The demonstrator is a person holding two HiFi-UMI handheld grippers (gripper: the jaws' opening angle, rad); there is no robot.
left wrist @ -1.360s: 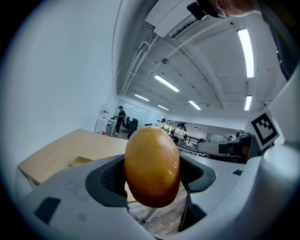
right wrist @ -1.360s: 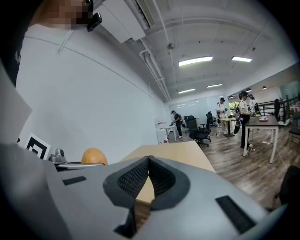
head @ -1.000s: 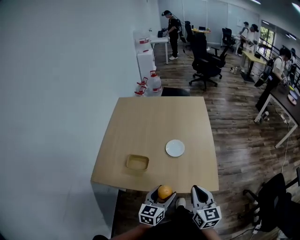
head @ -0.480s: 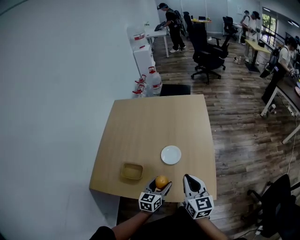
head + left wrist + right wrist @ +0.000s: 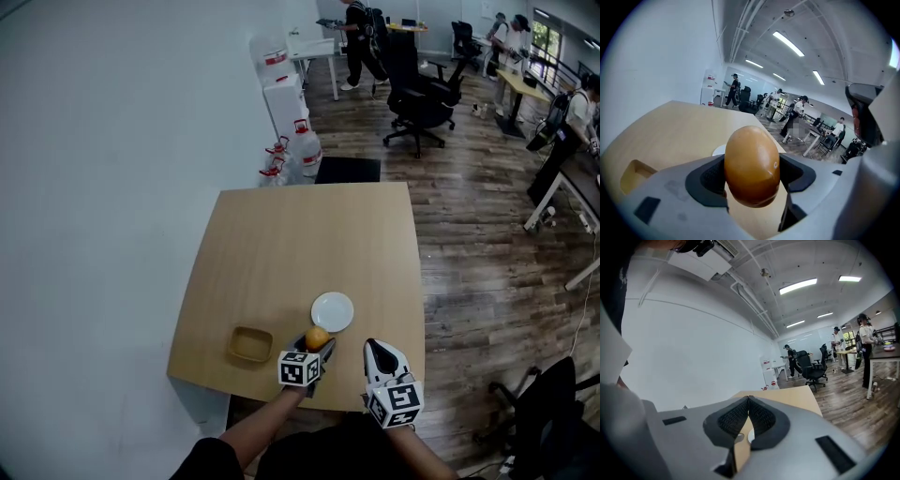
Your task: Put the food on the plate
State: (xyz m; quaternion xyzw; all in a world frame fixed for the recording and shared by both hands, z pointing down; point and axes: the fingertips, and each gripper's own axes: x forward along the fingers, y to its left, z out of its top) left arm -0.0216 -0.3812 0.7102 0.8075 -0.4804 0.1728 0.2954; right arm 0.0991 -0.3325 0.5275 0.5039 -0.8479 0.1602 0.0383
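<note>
Left hand-held gripper (image 5: 316, 349) clamps an orange (image 5: 751, 164) just short of the plate (image 5: 333, 311); right hand-held gripper (image 5: 373, 349) is closed, empty. Early release could roll it off the counter (image 5: 281, 244).

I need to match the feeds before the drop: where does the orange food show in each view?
Head view: orange food low in the centre, over the front of the wooden table, in the left gripper, just short of the white plate.
Left gripper view: centre, filling the space between the jaws, clamped.
Right gripper view: not in it.
Shared landmark: the wooden table, in all three views.
</note>
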